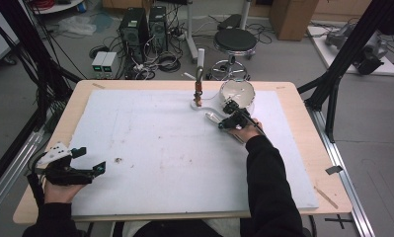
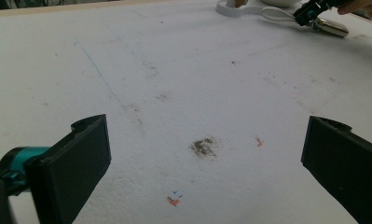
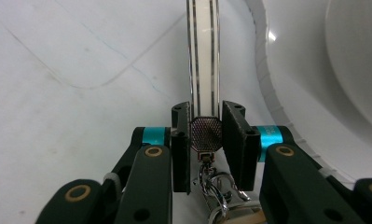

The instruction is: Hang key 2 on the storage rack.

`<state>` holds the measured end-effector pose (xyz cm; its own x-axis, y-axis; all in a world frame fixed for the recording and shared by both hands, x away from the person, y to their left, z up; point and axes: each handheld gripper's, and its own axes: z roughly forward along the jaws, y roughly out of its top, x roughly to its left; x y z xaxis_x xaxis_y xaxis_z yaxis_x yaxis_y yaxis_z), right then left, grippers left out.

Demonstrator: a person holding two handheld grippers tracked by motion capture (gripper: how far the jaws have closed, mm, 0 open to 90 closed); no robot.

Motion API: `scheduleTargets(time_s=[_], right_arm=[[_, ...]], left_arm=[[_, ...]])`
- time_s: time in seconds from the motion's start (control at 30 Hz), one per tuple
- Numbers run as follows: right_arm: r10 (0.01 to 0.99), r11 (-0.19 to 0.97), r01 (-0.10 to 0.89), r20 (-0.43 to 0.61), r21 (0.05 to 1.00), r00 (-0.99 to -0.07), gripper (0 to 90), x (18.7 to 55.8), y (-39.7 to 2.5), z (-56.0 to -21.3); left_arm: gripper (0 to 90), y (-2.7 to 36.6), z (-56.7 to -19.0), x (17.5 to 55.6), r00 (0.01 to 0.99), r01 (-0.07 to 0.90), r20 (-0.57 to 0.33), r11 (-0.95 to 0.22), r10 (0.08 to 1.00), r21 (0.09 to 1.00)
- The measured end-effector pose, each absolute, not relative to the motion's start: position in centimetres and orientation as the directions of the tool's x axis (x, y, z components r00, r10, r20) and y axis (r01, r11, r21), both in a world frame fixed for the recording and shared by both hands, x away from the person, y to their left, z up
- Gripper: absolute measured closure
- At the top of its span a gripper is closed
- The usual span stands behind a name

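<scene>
Right gripper [image 1: 229, 116] is sitting just in front of the white bowl [image 1: 237, 90], jaws clamped on the end of a slim white strap with metal edges [image 3: 202, 60], a silver clasp [image 3: 215, 186] dangling beneath. Left gripper [image 1: 89, 159] is resting well away from the bowl over the white foam board [image 1: 160, 148], jaws spread wide apart and holding nothing. A dark smudge [image 2: 203, 146] is lying on the board between those jaws.

Left gripper [image 1: 90, 159] near-left on white surface [image 1: 160, 163], fingers apart; right gripper [image 1: 230, 117] far-right beside bowl [image 1: 236, 91].
</scene>
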<state>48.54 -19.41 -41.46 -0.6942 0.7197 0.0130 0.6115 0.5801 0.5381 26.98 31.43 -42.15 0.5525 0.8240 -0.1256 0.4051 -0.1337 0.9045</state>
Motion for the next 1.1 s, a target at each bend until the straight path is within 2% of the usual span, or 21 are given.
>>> scheduleTargets(time_s=[0.43,0.83,1.1], right_arm=[[0.717,0.513,0.558,0.031,0.652,-0.696,74.0,46.5,-20.9,-38.4],[0.678,0.462,0.482,0.054,0.745,-0.733,74.0,44.8,-19.6,-35.4],[0.649,0.474,0.453,0.048,0.755,-0.759,74.0,43.9,-18.7,-34.9]], left_arm=[[1.8,31.3,-42.1,27.1,0.556,0.400,-0.134,-0.123,0.820,0.908],[1.8,30.3,-41.3,28.2,0.589,0.402,-0.155,-0.121,0.793,0.908],[1.8,29.8,-40.7,28.9,0.596,0.399,-0.175,-0.100,0.784,0.912]])
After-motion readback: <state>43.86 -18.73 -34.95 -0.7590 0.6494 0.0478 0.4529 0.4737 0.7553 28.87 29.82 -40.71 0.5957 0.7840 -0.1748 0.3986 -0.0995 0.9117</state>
